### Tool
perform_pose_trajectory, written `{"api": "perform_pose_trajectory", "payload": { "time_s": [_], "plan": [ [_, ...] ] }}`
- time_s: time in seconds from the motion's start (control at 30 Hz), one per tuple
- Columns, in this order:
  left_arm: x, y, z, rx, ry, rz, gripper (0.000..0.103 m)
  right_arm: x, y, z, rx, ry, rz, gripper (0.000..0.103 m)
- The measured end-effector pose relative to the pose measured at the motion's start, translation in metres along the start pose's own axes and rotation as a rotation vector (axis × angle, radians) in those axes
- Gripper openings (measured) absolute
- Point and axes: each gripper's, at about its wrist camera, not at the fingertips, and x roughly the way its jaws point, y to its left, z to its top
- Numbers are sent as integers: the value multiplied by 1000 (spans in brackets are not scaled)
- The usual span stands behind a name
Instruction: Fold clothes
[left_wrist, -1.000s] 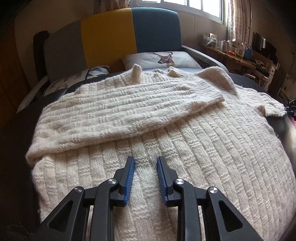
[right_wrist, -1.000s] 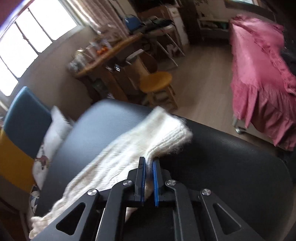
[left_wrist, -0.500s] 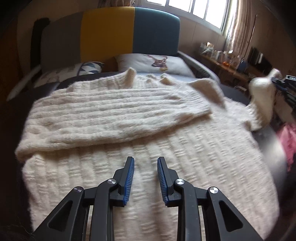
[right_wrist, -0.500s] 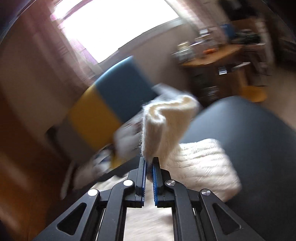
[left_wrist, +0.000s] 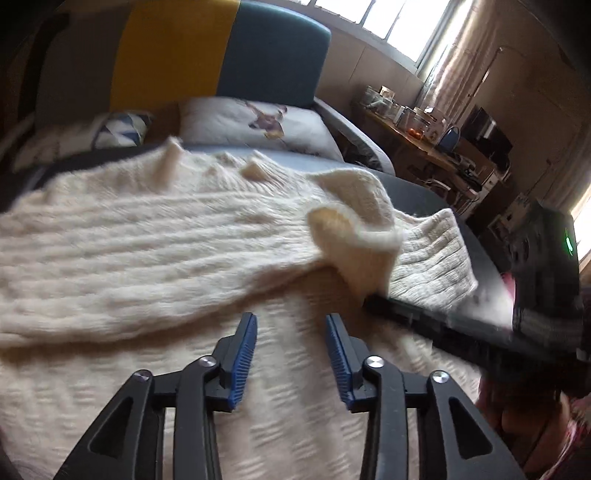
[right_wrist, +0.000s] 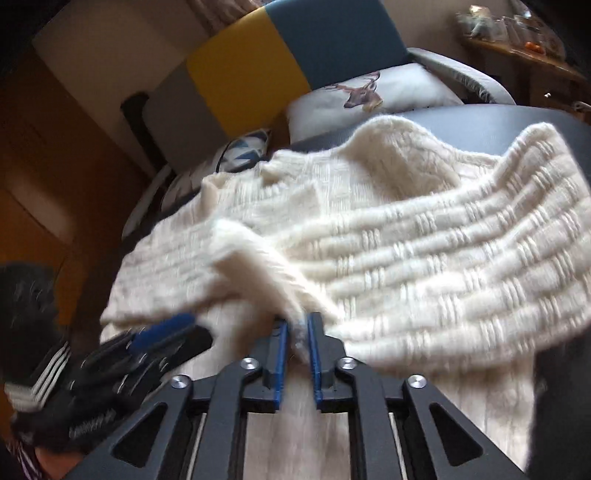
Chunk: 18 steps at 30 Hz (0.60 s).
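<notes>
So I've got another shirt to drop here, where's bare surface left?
Only the dark strip right of the cream sweater, toward the cluttered desk. The sweater fills the middle, both grippers work over it, and the pillows crowd the far end.

No readable text, labels or numbers.

- I'm looking into a lived-in home, a bedroom or bed-sitting room by the look of it.
- At 12 o'clock stands an upholstered headboard (left_wrist: 221, 55) in grey, yellow and teal panels.
- Just below it lie a deer-print pillow (left_wrist: 258, 123) and a triangle-patterned cushion (left_wrist: 118, 127).
- At 2 o'clock a cluttered wooden desk (left_wrist: 417, 136) sits under a curtained window (left_wrist: 402, 26).
- A cream knitted sweater (left_wrist: 147, 240) is spread on a dark padded surface (left_wrist: 476, 254).
</notes>
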Motion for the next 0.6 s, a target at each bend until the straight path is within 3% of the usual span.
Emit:
{"api": "perform_pose_trajectory", "payload": {
  "time_s": [0.07, 0.2, 0.43, 0.47, 0.5, 0.53, 0.6],
  "plan": [
    [6, 1, 1, -36, 8, -42, 47, -18, -3, -10, -28, -30, -29, 31],
    [14, -3, -1, -79, 6, -116, 54, -34, -10, -34, -107, -7, -166, 32],
    [34, -15, 10, -115, 8, -77, 55, -36, -23, -52, -108, -56, -196, 29],
    [37, -15, 12, -123, 10, -90, 46, -36, -24, -53, -106, -61, -198, 29],
    [40, -17, 15, -123, 25, -90, 24, -36, -26, -53, -98, -66, -192, 29],
    [41, -20, 16, -116, 37, -90, 13, -36, -28, -52, -84, -70, -181, 27],
    [37, -25, 19, -96, 35, -95, 12, -38, -33, -50, -51, -81, -156, 26]
  ]
}}
